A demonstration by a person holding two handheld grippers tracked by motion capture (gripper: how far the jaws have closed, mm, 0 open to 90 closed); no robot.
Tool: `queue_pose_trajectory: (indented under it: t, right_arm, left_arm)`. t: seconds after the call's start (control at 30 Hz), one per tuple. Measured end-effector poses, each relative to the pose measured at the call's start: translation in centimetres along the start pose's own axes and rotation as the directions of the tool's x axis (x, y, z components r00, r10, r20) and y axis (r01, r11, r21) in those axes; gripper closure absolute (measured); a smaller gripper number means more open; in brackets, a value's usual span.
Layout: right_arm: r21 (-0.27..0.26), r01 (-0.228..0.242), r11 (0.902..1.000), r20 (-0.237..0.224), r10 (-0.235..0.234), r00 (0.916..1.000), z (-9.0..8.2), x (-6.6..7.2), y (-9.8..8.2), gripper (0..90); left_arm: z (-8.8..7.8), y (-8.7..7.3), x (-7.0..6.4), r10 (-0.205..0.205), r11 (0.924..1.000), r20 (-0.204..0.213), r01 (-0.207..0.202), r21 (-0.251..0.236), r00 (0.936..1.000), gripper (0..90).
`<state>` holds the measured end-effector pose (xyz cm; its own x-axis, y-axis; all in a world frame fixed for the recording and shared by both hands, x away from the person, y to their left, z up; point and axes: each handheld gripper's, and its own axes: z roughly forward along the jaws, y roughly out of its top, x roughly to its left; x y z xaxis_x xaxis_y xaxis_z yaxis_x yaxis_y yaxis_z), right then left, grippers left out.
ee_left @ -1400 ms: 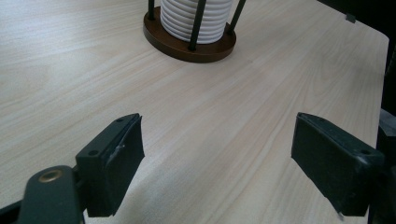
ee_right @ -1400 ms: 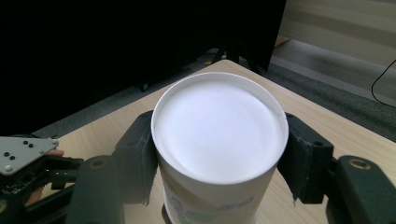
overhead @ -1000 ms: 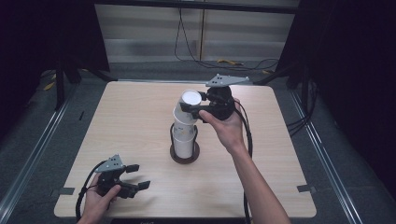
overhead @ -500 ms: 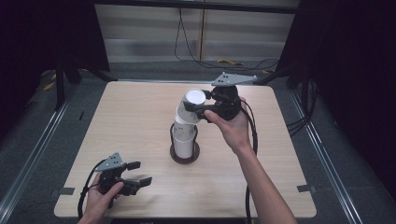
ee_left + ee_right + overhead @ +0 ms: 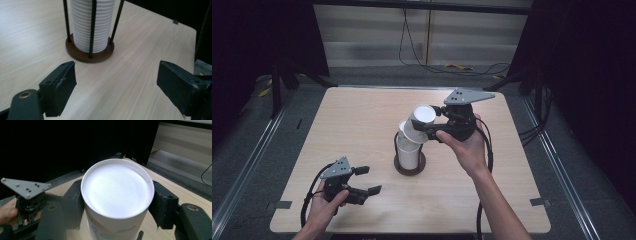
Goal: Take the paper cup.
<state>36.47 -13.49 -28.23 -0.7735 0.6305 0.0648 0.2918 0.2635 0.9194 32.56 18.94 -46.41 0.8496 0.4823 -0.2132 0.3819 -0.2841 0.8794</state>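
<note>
Since the earlier frame, the right gripper (image 5: 428,131) has carried its paper cup (image 5: 420,122) up and off the stack, tilting it so the closed white end faces up and toward the far side of the worktop (image 5: 362,115); the left gripper (image 5: 371,192) has lifted slightly near the front left corner. Right jaws are clamped on opposite sides of the cup wall, seen pressing the cup (image 5: 116,202) from both flanks in the right gripper view. The cup hangs just above and right of the cup stack (image 5: 408,150), clear of it. That stack stands inside a wire holder on a round dark wooden base (image 5: 410,168) at mid-worktop. Left jaws stand spread wide with nothing between them, pointed toward the ribbed stack (image 5: 90,23) and base (image 5: 90,53).
</note>
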Motion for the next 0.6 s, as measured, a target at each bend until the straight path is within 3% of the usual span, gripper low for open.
queue_pose_trajectory:
  t: [0.07,0.17,0.3,0.6]
  right_arm:
    - [0.002,-0.001,1.0000,-0.004,0.001,1.0000,-0.3,0.2,-0.2,36.5]
    - [-0.002,-0.007,1.0000,-0.019,0.007,0.9998,-0.7,0.4,-0.7,36.6]
    - [0.008,-0.001,1.0000,-0.029,0.001,0.9996,-1.0,0.9,-1.2,36.6]
    - [0.007,0.019,0.9998,-0.060,-0.018,0.9980,-1.4,2.2,-2.4,36.5]
  left_arm:
    - [0.4,0.5,-0.3,0.005,0.9999,0.008,-0.005,0.010,1.0000,15.8]
    - [1.0,1.2,-0.5,-0.020,0.9996,0.052,0.019,0.019,0.9985,15.8]
    - [1.7,2.0,-0.9,-0.009,0.9999,0.042,0.009,0.008,0.9991,15.8]
    - [2.0,3.9,-1.4,0.018,0.9997,0.063,-0.017,-0.020,0.9978,15.8]
